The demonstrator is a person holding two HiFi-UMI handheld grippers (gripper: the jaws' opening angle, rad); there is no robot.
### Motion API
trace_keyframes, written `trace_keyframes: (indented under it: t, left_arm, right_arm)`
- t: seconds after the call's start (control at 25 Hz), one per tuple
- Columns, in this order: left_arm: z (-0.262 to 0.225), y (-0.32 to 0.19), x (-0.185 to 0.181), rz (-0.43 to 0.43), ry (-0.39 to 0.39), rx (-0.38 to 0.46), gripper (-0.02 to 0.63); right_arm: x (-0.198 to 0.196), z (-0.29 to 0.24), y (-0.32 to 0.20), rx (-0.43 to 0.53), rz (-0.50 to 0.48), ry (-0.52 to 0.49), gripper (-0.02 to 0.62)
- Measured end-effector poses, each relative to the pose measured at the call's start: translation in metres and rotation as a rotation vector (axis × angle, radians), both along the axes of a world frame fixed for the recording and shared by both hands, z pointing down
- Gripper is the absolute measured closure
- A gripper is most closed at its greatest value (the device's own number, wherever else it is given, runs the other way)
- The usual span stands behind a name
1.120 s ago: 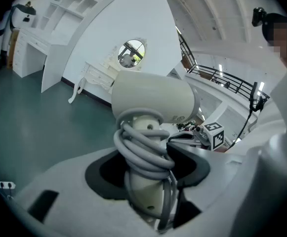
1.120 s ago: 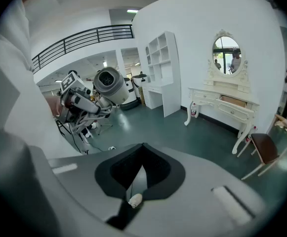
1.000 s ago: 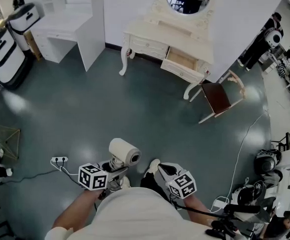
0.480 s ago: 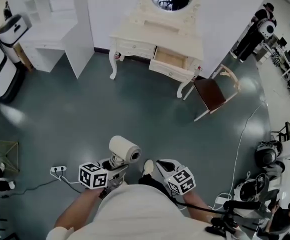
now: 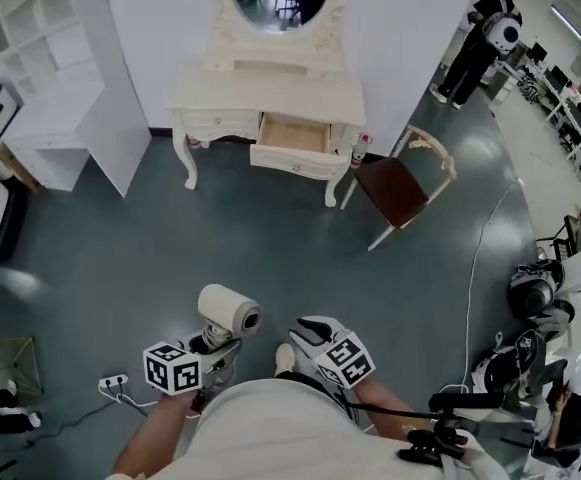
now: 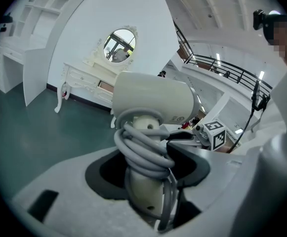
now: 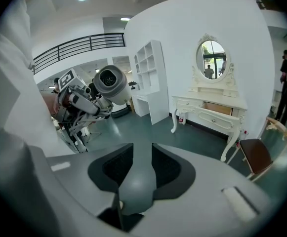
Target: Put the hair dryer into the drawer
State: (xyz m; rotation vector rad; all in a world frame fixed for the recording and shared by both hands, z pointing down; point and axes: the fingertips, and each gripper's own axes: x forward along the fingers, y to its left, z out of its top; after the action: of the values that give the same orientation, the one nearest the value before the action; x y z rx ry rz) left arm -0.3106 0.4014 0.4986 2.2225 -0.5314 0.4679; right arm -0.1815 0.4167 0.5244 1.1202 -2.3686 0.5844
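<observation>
A cream hair dryer point(image 5: 228, 311) with its grey cord wound round the handle stands upright in my left gripper point(image 5: 215, 346), which is shut on the handle point(image 6: 143, 181). Its barrel point(image 6: 153, 100) fills the left gripper view. Beside it on the right, my right gripper point(image 5: 305, 330) holds nothing. Its jaws point(image 7: 136, 177) are opening, with only floor between them. Far ahead stands the cream dressing table point(image 5: 270, 98), whose middle drawer point(image 5: 292, 136) is pulled open. The right gripper view shows that drawer point(image 7: 217, 107) and the hair dryer point(image 7: 111, 83) at its left.
A brown-seated chair point(image 5: 395, 190) stands right of the dressing table. White shelving point(image 5: 60, 68) is at the far left. A power strip point(image 5: 112, 380) and its cord lie on the floor at my left. A person point(image 5: 475, 33) and equipment point(image 5: 530, 298) line the right side.
The dressing table and its open drawer have shifted left and down in the head view as I walk toward them. Both grippers travel along, the hair dryer still held in the left.
</observation>
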Motion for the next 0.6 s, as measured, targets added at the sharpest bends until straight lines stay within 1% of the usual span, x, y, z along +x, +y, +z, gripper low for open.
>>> trace_keyframes:
  t: [0.16, 0.32, 0.6]
  left_arm:
    - [0.003, -0.028, 0.040, 0.011, -0.019, 0.003, 0.359]
    - [0.004, -0.050, 0.087, 0.039, -0.014, 0.003, 0.359]
    - [0.007, -0.078, 0.139, 0.096, 0.017, -0.040, 0.360]
  right_arm:
    - [0.043, 0.003, -0.016, 0.008, 0.025, 0.000, 0.468]
    - [0.092, 0.014, -0.023, -0.010, 0.068, 0.014, 0.466]
    - [0.138, 0.021, -0.042, -0.039, 0.160, -0.017, 0.471]
